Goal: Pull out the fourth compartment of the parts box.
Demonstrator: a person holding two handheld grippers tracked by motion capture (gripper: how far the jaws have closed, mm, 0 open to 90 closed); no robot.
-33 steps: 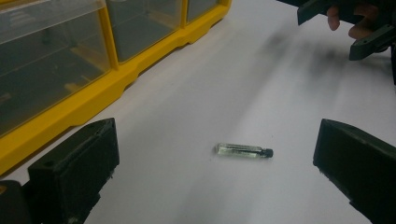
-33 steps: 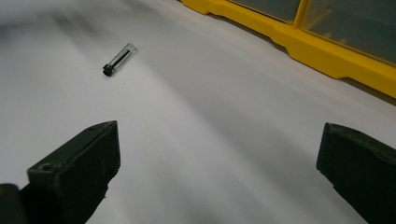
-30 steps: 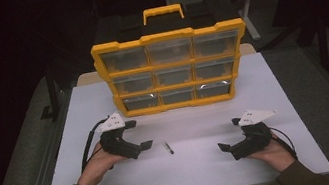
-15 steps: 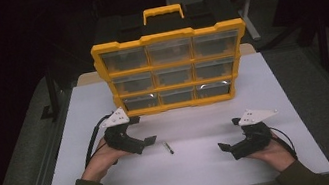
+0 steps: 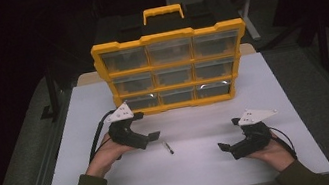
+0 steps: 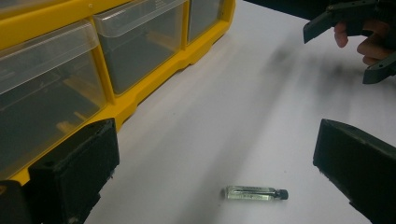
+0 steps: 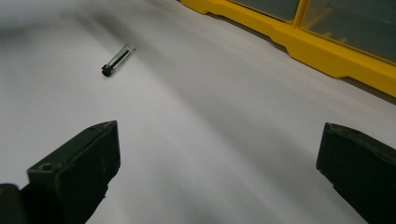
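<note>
A small clear vial with a black cap (image 5: 167,147) lies flat on the white table (image 5: 200,167), between the two hands. My left gripper (image 5: 147,125) stands open just left of and behind the vial, close to the front of the yellow drawer organizer (image 5: 172,68). In the left gripper view the vial (image 6: 254,193) lies low between the wide-apart jaws of the left gripper (image 6: 215,144). My right gripper (image 5: 229,135) is open at the right, apart from the vial. From the right gripper (image 7: 217,144), the vial (image 7: 117,59) lies far off to the upper left.
The organizer has three rows of clear drawers (image 6: 140,44) and a handle (image 5: 163,13) on top; its yellow base (image 7: 327,51) runs close ahead of both grippers. The other hand's gripper (image 6: 350,49) shows far off in the left gripper view. Dark floor surrounds the table.
My left gripper has moved forward and to the right, nearer the organizer and the vial. The right gripper and the vial have stayed put.
</note>
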